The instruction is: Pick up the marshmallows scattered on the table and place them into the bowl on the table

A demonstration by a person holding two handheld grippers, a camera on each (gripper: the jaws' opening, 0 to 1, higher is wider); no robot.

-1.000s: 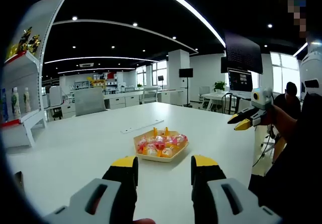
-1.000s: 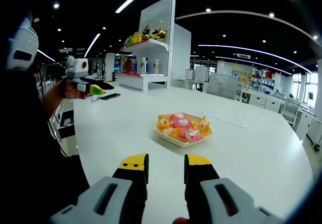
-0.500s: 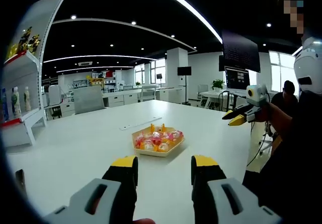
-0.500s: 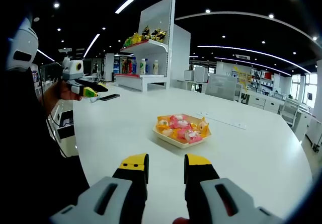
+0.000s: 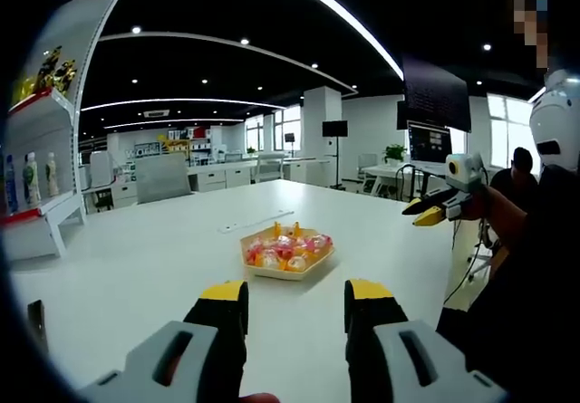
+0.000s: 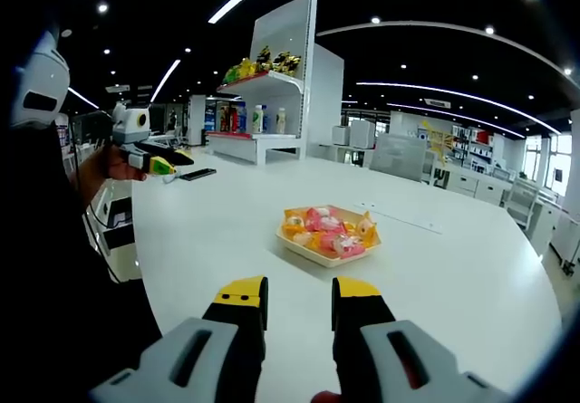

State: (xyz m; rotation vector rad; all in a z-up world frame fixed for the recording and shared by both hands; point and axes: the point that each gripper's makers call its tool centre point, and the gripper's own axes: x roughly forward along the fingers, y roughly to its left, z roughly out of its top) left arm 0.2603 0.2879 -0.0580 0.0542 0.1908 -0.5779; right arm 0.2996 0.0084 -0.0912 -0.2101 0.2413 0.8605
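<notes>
**Hovering over a full bowl, nothing loose in sight**

Holding both tongs open and empty above the white surface [image 6: 208, 222]. Left tongs [image 5: 294, 299], right tongs [image 6: 299, 294], w/ the bowl [image 6: 328, 234] well ahead, mid-surface. It's piled w/ pink/yellow wrapped marshmallows [image 5: 288, 248]. Can't spot strays, so imo scan the surface before reaching.

A bowl [image 5: 287, 263] of marshmallows [image 5: 285, 249] sits on the white table [image 5: 136, 267] beyond parted jaws.

Open-plan office: black ceiling with curved white LED light strips [image 5: 335, 9]. White display shelf unit [image 6: 276, 77] at 11 o'clock. Bright windows [image 5: 509, 131] at 3 o'clock.
</notes>
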